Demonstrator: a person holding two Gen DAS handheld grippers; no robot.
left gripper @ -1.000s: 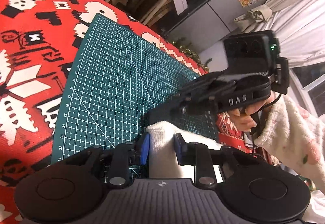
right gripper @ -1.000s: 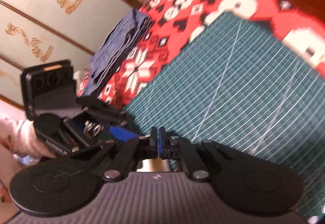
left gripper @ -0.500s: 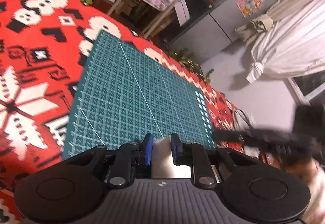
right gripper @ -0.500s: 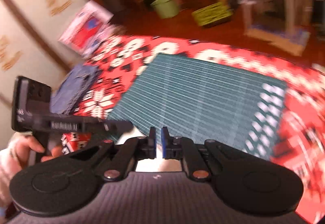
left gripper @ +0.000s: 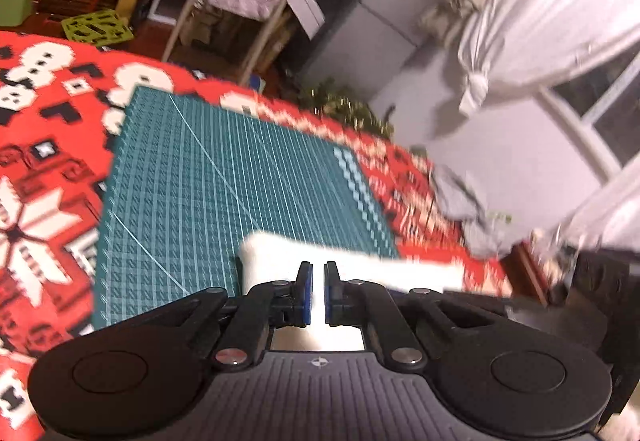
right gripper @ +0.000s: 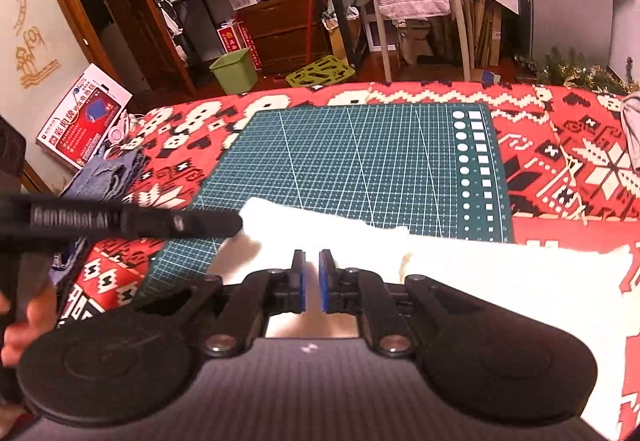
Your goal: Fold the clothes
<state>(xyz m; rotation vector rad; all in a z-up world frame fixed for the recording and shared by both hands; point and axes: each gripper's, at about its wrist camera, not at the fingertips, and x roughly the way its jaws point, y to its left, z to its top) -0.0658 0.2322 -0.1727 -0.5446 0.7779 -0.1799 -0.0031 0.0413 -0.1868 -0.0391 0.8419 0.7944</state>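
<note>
White soft cloth (right gripper: 460, 261) lies along the green gridded cutting mat's (right gripper: 360, 161) six o'clock edge. Left gripper (left gripper: 316, 293) and right gripper (right gripper: 311, 281) each pinch it, narrowly parted; level, even tension should help.

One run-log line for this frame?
fold clothes | left gripper: shut on white cloth | right gripper: shut on white cloth | green cutting mat

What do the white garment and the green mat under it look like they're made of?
White garment: soft knit or fleece, judging by its matte, slightly fuzzy surface and rounded folded edge; the exact fibre is unclear. Green mat: probably a smooth, matte vinyl or rubber cutting mat, flat and stiff with a printed white grid.
</note>
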